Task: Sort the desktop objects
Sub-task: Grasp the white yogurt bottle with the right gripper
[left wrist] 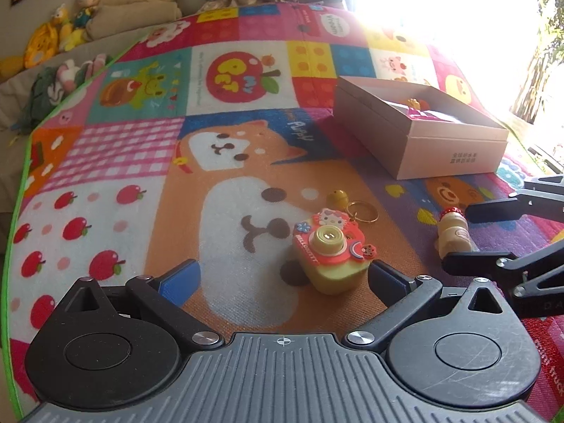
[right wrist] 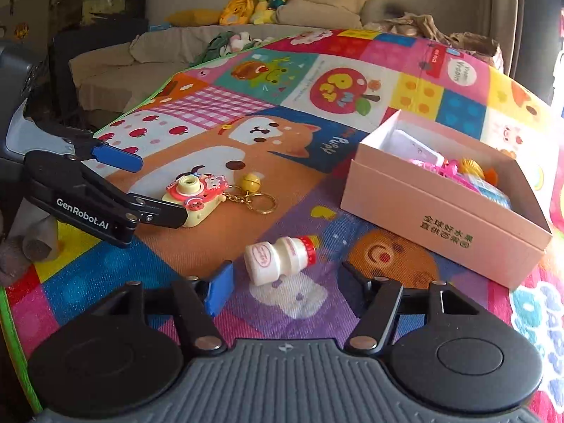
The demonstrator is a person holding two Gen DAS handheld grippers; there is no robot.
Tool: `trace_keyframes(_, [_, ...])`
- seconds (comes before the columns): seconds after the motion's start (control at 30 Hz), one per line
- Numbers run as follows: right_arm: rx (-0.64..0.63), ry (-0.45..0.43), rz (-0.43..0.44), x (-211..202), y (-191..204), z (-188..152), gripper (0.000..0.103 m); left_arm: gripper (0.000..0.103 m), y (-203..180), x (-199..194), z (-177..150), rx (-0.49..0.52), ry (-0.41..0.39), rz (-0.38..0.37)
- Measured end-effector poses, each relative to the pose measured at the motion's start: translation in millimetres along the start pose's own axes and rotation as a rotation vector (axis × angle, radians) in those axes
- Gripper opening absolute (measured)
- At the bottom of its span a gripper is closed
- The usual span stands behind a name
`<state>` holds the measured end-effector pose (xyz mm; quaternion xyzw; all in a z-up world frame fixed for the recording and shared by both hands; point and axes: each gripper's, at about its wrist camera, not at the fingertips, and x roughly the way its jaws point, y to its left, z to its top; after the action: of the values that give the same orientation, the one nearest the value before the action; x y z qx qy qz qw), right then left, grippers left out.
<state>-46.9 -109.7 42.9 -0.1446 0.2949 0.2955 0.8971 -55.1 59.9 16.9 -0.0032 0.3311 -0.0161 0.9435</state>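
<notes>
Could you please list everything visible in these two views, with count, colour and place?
Toy camera: one, yellow and red, on the mat, with gold keyring and bell.
Drink bottle: one, cream with red cap, lying on its side on the mat.
Box: one, pink, open, right of both toys, holding small toys.
Play mat: one, multicoloured, under everything.
Plush toys: several, mostly yellow, on the sofa behind.
Left gripper: jaws open beside the camera.
Right gripper: jaws open at the bottle.
</notes>
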Motion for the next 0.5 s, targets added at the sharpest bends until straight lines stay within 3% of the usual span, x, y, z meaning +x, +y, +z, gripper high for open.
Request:
trace_keyframes(0.03, [0.000, 0.005, 0.004, 3, 0, 3, 0.057, 0.103, -1, -1, 0, 0.007, -0.001, -0.022])
trace_keyframes(0.07, [0.008, 0.014, 0.010, 5, -1, 5, 0.044, 0.103, -2, 0, 1, 0.021, 0.001, -0.039])
trace_keyframes(0.2, [0.089, 0.021, 0.035, 2, -13, 9, 0.044, 0.103, -18, 5, 8, 0.120, -0.013, -0.084])
trace_keyframes(0.3, [0.127, 0.003, 0.004, -12, -23, 5, 0.044, 0.103, -25, 16, 15, 0.155, -0.015, -0.111])
trace_keyframes(0.4, [0.165, -0.010, -0.055, -25, -36, -3, 0.044, 0.103, -27, 28, 20, 0.127, 0.012, -0.139])
trace_keyframes(0.5, [0.216, -0.006, -0.124, -34, -52, -13, 0.044, 0.103, -30, 23, 16, 0.086, 0.034, -0.229])
